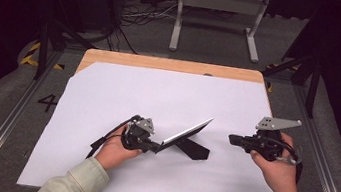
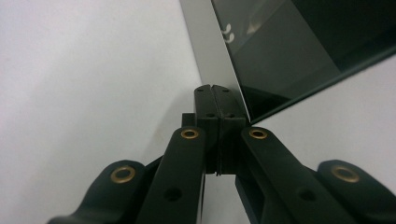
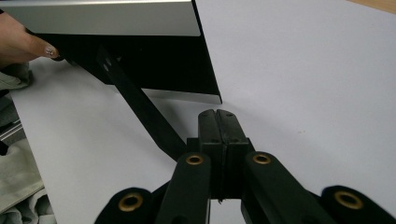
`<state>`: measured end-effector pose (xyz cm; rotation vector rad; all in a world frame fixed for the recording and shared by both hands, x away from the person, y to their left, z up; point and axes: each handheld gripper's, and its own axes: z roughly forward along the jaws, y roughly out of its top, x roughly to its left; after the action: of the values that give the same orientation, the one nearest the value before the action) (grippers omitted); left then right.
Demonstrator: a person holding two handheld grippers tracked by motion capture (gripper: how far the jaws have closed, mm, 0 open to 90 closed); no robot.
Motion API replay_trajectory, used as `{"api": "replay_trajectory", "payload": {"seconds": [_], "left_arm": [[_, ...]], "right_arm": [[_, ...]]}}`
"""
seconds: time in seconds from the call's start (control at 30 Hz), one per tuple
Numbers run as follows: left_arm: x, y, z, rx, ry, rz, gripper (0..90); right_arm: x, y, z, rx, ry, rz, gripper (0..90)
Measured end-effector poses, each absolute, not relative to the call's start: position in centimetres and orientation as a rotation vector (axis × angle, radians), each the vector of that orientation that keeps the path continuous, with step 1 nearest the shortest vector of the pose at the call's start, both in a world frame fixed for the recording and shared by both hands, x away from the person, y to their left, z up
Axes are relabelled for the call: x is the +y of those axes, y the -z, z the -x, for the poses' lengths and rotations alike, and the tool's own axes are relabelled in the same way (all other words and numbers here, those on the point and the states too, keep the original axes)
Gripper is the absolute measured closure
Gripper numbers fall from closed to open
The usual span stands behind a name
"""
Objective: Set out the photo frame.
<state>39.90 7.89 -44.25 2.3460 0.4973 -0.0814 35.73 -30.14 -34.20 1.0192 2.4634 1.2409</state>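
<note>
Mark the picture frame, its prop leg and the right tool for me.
picture frame (image 1: 189,130), high view, on its silver edge.
prop leg (image 3: 140,112), right gripper view, midway along the black strut.
right tool (image 1: 233,139), high view, at its closed tips.

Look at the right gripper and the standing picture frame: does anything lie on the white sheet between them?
Nothing visible does. In the high view bare white sheet separates the right gripper from the picture frame. The frame's black prop leg stretches towards that gripper. The left gripper is at the frame's far corner.
</note>
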Motion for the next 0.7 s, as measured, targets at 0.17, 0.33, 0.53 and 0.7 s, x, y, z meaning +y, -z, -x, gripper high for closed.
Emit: {"api": "replay_trajectory", "payload": {"seconds": [0.17,0.33,0.53,0.7], "left_arm": [[7.8,44.4,-39.4,0.480,0.104,-2.361,90.0],[7.5,44.5,-38.9,0.460,0.136,-2.361,90.0],[7.2,44.6,-38.5,0.443,0.170,-2.357,90.0],[6.6,44.6,-38.2,0.410,0.189,-2.360,90.0]], "right_arm": [[-30.0,34.0,-35.8,2.470,-1.244,-1.008,90.0],[-29.7,33.9,-35.9,2.477,-1.249,-0.993,90.0],[-29.6,33.8,-35.9,2.480,-1.251,-0.984,90.0],[-29.8,33.6,-35.8,2.473,-1.255,-0.987,90.0]]}}
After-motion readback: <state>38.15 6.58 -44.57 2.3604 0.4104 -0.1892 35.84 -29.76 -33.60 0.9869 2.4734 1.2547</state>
